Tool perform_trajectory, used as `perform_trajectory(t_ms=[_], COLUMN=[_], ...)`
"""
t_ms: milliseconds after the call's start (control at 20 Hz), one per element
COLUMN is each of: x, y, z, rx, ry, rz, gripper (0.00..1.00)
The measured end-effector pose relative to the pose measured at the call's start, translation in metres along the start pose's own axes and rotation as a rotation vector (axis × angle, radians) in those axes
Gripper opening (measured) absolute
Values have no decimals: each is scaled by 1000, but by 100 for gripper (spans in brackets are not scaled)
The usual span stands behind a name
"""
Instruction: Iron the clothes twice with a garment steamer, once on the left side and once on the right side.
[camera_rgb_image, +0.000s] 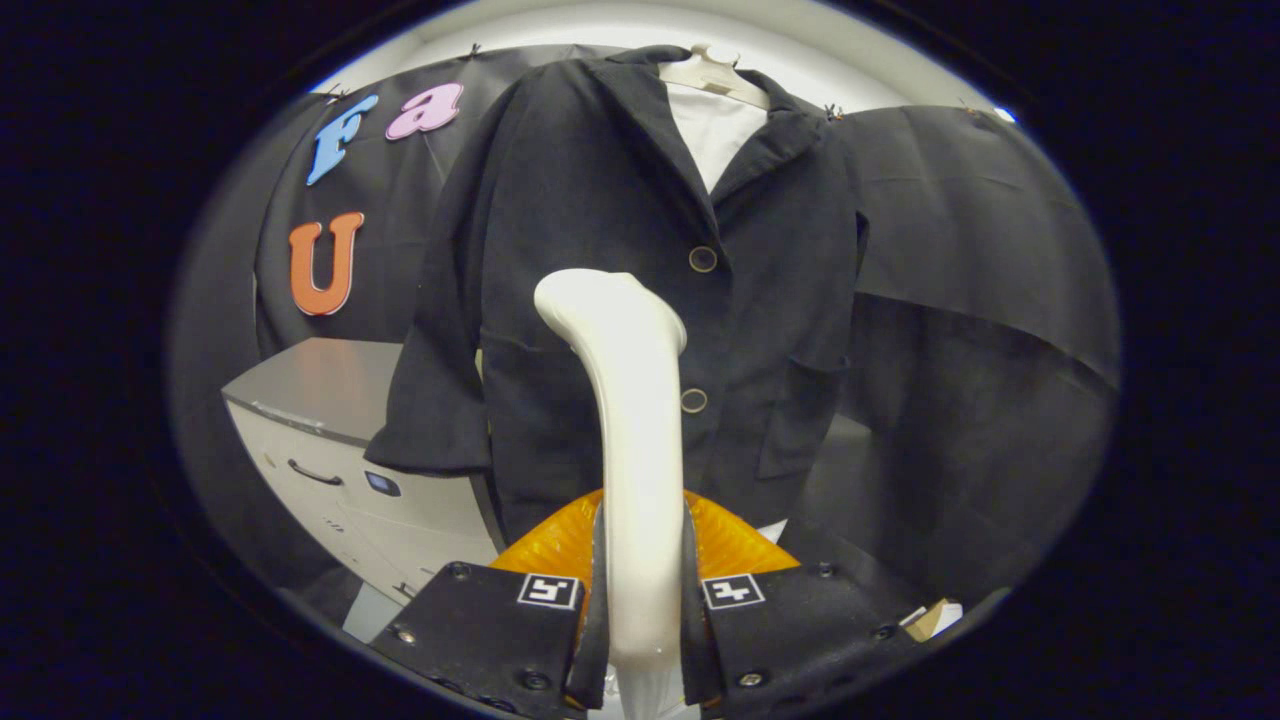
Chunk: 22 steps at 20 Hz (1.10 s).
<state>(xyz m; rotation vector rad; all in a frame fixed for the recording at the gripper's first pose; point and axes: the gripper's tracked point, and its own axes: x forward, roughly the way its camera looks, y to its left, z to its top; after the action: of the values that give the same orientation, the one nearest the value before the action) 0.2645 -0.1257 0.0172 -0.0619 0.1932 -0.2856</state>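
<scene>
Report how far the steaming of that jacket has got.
Done: the gripper is shut on the garment steamer, both fingers pressing its white handle. In hand: the steamer head is raised in front of the dark jacket on its hanger, near the middle buttons; I cannot tell if it touches the cloth. Left: nothing here shows a pass finished, so treat both the left and right sides as still to do.

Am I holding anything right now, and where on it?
Yes: the gripper is shut on the garment steamer, both fingers clamped on the lower part of its white handle, its head up in front of the dark jacket.
</scene>
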Motion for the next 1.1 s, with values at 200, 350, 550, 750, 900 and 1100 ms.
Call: perform_trajectory(t_ms=[200,350,550,750,900,1100], x=[4,7,12,18,20,22], y=[0,2,5,4,6,10], z=[-25,-40,-62,-87,-110,-125], rx=[15,10,-3,-26,-31,-30], ry=[32,47,70,106,140,172], rz=[12,19,14,8,6,6], gripper=[32,32,32,32,32,32])
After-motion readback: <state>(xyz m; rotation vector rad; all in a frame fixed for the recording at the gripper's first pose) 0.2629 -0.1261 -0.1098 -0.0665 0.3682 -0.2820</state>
